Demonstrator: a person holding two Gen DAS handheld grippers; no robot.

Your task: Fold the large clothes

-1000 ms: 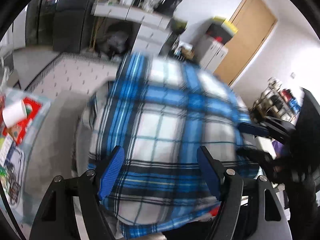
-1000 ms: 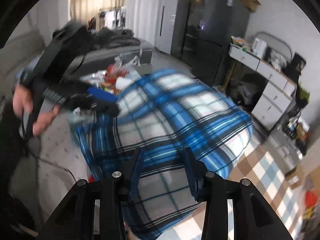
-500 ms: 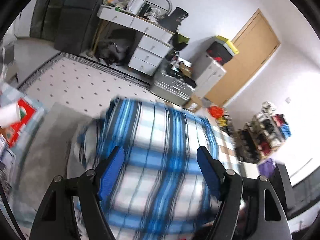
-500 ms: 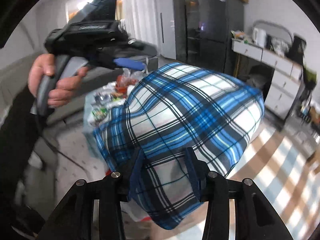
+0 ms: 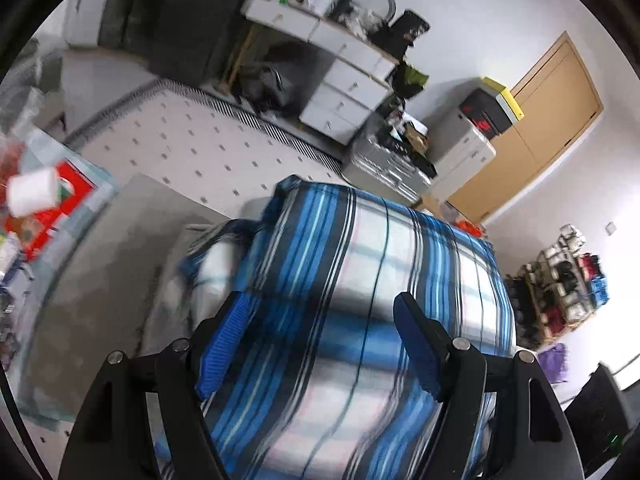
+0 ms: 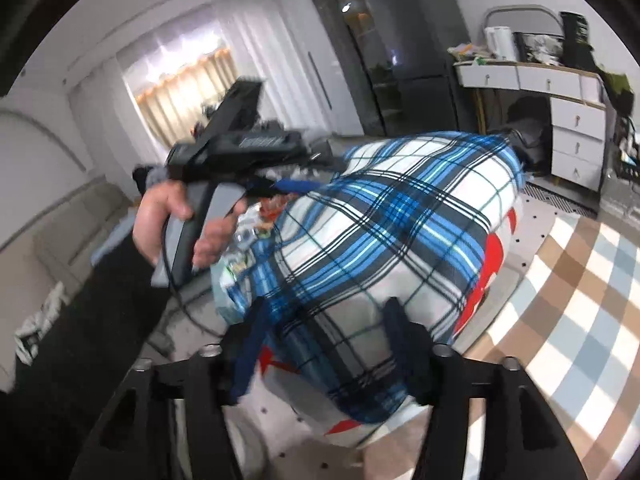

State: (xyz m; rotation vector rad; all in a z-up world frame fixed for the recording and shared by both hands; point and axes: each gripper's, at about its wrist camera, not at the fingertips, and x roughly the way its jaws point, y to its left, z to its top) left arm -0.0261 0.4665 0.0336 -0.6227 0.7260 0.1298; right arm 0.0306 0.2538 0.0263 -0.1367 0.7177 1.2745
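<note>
Left wrist: blue plaid shirt (image 5: 360,280) billows between the spread left hand-held gripper (image 5: 320,344); right hand-held gripper (image 6: 320,344) likewise spread around it

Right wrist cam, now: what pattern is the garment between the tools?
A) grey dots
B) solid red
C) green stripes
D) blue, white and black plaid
D: the shirt shows crossing blue, white and black bands, with only small red patches at its edge.

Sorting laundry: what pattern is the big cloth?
Blue, white and black plaid cloth; clearest in the right wrist view.
</note>
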